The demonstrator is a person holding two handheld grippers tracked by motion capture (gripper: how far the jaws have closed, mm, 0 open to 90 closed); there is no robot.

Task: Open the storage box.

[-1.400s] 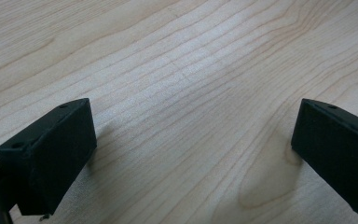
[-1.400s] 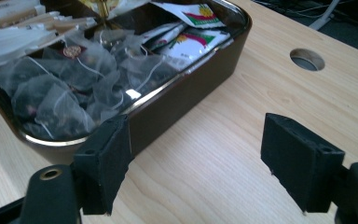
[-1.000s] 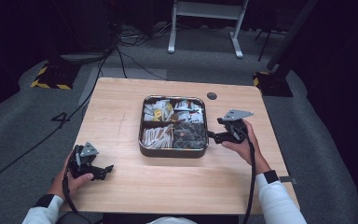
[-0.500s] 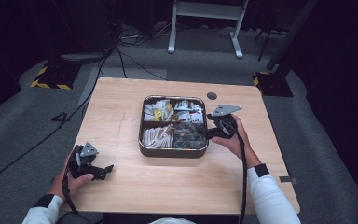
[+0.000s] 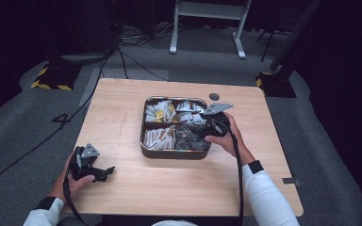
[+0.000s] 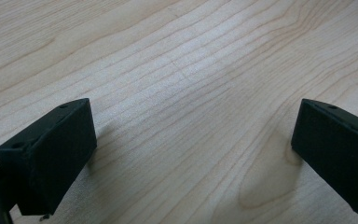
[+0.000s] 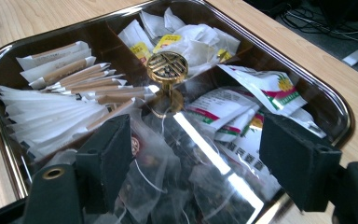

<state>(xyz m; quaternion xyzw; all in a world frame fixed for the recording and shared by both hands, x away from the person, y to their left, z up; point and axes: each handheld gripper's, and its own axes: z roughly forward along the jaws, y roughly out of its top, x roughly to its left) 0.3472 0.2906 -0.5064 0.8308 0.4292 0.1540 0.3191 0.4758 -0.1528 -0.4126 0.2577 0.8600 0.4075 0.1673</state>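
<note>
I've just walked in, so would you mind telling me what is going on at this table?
A person holds a gripper in each hand at a wooden table. The right gripper, jaws open, hovers over a clear-lidded box of sachets and tea bags, pointed toward the lid's gold knob. Nothing is gripped yet. The left gripper rests open on bare wood near the table's front left corner, well away from the box.

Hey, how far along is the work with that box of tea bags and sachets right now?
Nothing looks done yet: the clear lid sits on the compartment box, sachets inside. In hand: the right hand-held gripper hovers open over the lid, its gold knob ahead of the jaws. The left hand-held gripper rests open over the bare table. Likely left: gripping the knob and lifting the lid.
</note>
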